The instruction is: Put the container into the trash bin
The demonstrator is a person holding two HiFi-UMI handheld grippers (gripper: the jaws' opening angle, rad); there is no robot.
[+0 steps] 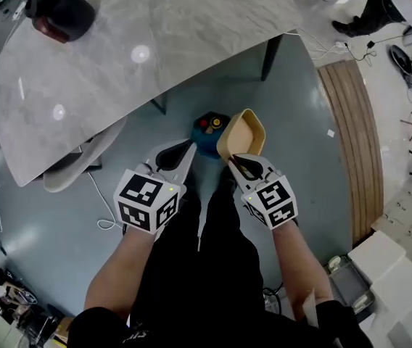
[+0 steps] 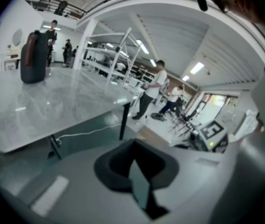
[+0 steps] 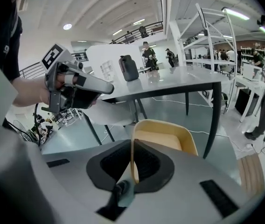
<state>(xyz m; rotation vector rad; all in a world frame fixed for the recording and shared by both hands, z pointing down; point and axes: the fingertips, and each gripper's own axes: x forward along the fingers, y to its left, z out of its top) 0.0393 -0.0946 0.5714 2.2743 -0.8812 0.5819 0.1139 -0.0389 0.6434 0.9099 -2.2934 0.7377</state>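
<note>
While the right tool (image 1: pixel 241 162) pinches its rim, the tan container (image 1: pixel 244 131) hangs over the floor (image 1: pixel 300 158) beside the blue trash bin (image 1: pixel 207 133) (seemingly lined up for dropping); the left tool (image 1: pixel 182 153) is closed and empty.

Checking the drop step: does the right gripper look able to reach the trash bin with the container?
Probably yes. The right gripper holds the container by its wall just beside the open blue trash bin on the floor; nothing shows between them, though height is hard to judge.
</note>
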